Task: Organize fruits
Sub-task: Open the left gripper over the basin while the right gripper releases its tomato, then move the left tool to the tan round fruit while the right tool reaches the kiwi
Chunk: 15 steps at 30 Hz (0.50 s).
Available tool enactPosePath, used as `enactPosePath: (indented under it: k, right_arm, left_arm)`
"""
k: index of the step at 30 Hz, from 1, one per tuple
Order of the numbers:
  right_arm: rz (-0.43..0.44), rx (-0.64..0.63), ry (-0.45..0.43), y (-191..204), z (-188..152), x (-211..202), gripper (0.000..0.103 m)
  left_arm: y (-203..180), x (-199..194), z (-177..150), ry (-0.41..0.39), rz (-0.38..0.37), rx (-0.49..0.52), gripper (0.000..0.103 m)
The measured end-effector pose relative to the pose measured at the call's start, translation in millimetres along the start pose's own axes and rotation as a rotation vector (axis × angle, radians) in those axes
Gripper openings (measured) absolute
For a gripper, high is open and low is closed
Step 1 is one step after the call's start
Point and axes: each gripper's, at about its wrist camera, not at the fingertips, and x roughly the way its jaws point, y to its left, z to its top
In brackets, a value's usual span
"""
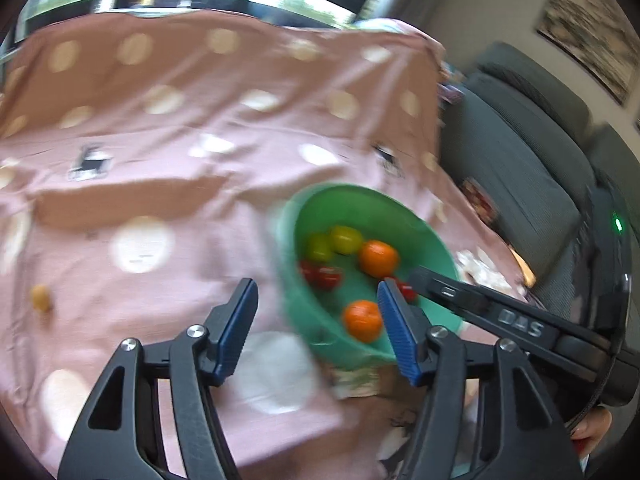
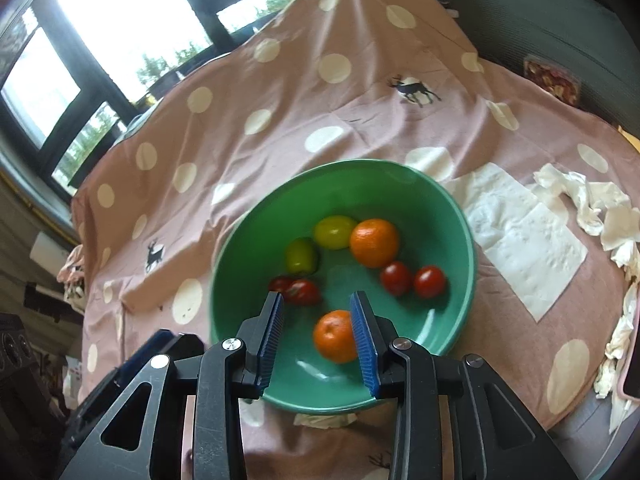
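Observation:
A green bowl (image 2: 360, 168) (image 1: 340, 192) stands on the pink dotted cloth. Inside lie two oranges, two yellow-green fruits (image 2: 334, 232) and several red tomatoes (image 2: 429, 281). My right gripper (image 2: 317, 297) hangs over the bowl's near side, jaws apart. The near orange (image 2: 334, 336) (image 1: 362, 320) lies in the bowl beside the right pad, and neither pad presses on it. The far orange (image 2: 374, 242) rests by the yellow-green fruits. My left gripper (image 1: 317, 286) is open with nothing between its fingers, just left of the bowl. A small yellowish fruit (image 1: 41, 298) lies alone on the cloth at far left.
White paper napkins (image 2: 524, 240) and crumpled tissues (image 2: 592, 208) lie right of the bowl. A grey sofa (image 1: 520, 168) borders the cloth on the right, with a packet of snacks (image 2: 554, 78) at its edge. Windows run along the back.

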Motion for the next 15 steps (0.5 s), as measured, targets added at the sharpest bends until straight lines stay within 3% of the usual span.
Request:
enactPosePath:
  k: [6, 10, 15]
  right_arm:
    - [0.125, -0.094, 0.032, 28.2, -7.3, 1.5, 0.041]
    - [0.219, -0.161, 0.090, 51.4, -14.4, 11.3, 0.043]
    - [0.253, -0.259, 0.157, 84.6, -26.4, 29.1, 0.043]
  left_arm:
    - [73.9, -33.7, 4.3, -0.041, 0.259, -0.163, 0.064]
    - [120.3, -51.6, -2.4, -0.048, 0.342, -0.262, 0.064]
    - [156.5, -52.4, -7.0, -0.022, 0.393, -0.345, 0.063]
